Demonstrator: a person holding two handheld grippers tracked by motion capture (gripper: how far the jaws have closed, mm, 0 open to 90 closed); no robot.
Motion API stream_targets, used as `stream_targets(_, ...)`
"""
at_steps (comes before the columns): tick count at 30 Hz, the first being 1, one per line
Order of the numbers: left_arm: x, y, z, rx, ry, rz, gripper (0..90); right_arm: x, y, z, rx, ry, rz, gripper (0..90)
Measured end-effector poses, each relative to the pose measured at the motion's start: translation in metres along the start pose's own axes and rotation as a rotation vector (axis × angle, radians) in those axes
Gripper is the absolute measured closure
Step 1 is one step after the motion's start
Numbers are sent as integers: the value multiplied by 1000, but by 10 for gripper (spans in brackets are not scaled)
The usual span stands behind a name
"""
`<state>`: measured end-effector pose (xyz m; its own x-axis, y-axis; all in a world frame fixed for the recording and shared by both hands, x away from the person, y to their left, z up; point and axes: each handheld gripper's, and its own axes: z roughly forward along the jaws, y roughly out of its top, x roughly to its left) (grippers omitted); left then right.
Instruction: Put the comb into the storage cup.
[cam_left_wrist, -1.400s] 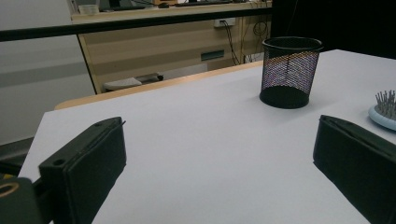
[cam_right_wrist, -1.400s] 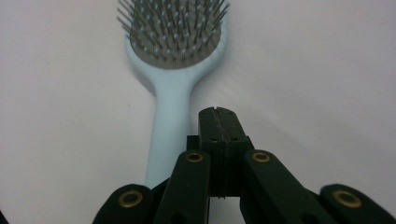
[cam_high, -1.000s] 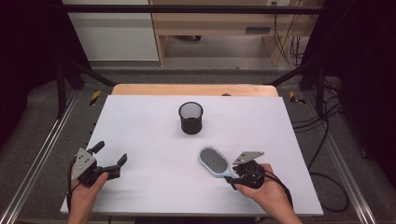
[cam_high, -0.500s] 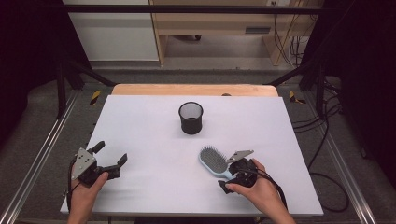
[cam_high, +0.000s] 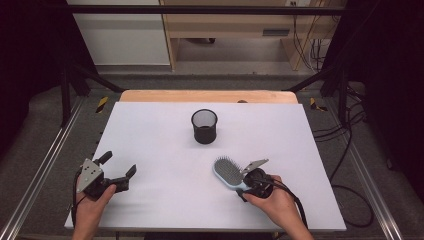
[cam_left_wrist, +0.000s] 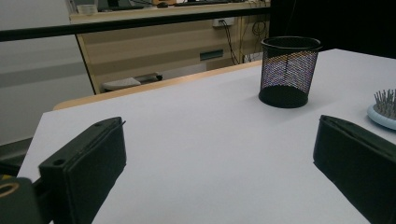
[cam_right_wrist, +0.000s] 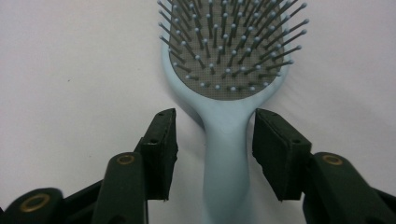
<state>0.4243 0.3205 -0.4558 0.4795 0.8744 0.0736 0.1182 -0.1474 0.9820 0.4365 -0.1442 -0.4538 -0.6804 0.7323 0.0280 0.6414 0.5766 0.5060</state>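
Beyond the hairbrush (cam_high: 228, 173), a mesh cup (cam_high: 204, 126) stands apart.

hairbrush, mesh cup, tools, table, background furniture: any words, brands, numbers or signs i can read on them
None can be read.
Hairbrush: plain light blue, no marking showing.
Mesh cup: plain black mesh, no label.
Left tool and right tool: no print showing.
Background furniture: a small grey plate on its front, too blurred to tell whether it carries text.
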Motion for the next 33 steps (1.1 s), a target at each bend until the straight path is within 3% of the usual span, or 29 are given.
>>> stream_targets(9, 0, 0, 0, 3, 1, 1, 25, -2, -2, 4, 22, -13, 36, 642)
stream_targets(14, 0, 0, 0, 4, 2, 0, 25, -1, -2, 4, 29, -35, 32, 680)
stream_targets(18, 0, 0, 0, 4, 2, 0, 25, 1, 0, 5, 41, -46, 14, 691)
stream_targets(19, 0, 0, 0, 4, 2, -1, 25, 2, 1, 4, 46, -52, -15, 695)
stream_targets(23, 1, -1, 0, 4, 4, -6, 25, 5, 2, 4, 51, -73, -48, 696)
stream_targets(33, -3, 2, -2, -7, -17, -34, 24, -3, 7, -2, -98, -80, -65, 697)
